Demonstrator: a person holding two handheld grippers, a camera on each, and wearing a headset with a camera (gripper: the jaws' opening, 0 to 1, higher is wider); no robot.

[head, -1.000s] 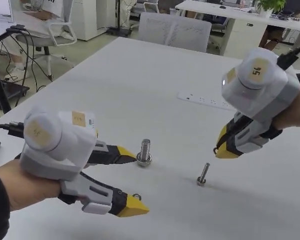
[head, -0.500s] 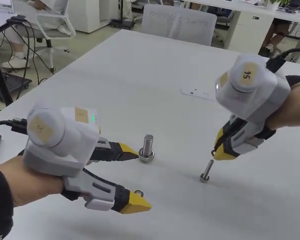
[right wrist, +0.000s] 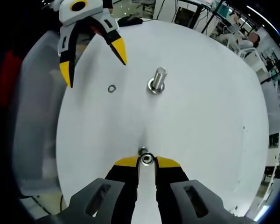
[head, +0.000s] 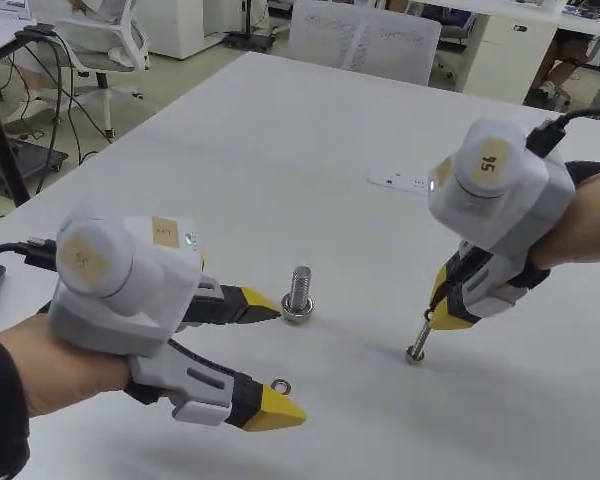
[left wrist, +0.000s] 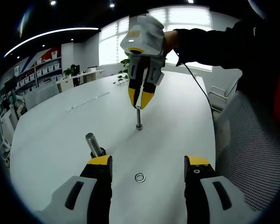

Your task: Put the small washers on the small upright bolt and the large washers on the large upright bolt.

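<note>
- Yellow tips of my right gripper (head: 442, 315) are pinched almost closed on a small washer (right wrist: 147, 159). I hold it flat, right over the top of the small upright bolt (head: 417, 342). I judge that lines its hole up with the shaft before I let go.
- My left gripper (head: 273, 362) is spread wide and low over the table, with a loose washer (head: 279, 385) lying on the surface between its jaws. That looks like the set-up for closing on it next.
- The large upright bolt (head: 299, 292) stands just beyond one left jaw tip, apart from the small bolt, so the two hands have room to work. There is a wider ring at its foot. I cannot tell whether that is a washer or the bolt's own head.
- The loose washer is too small here for me to say which bolt it suits.
- The white tabletop (head: 280, 150) is smooth and matte, so a flat washer may slide when pinched.
- A white power strip (head: 400, 182) lies further back and a grey chair (head: 365, 40) stands at the far edge. Office desks and cables are beyond.
</note>
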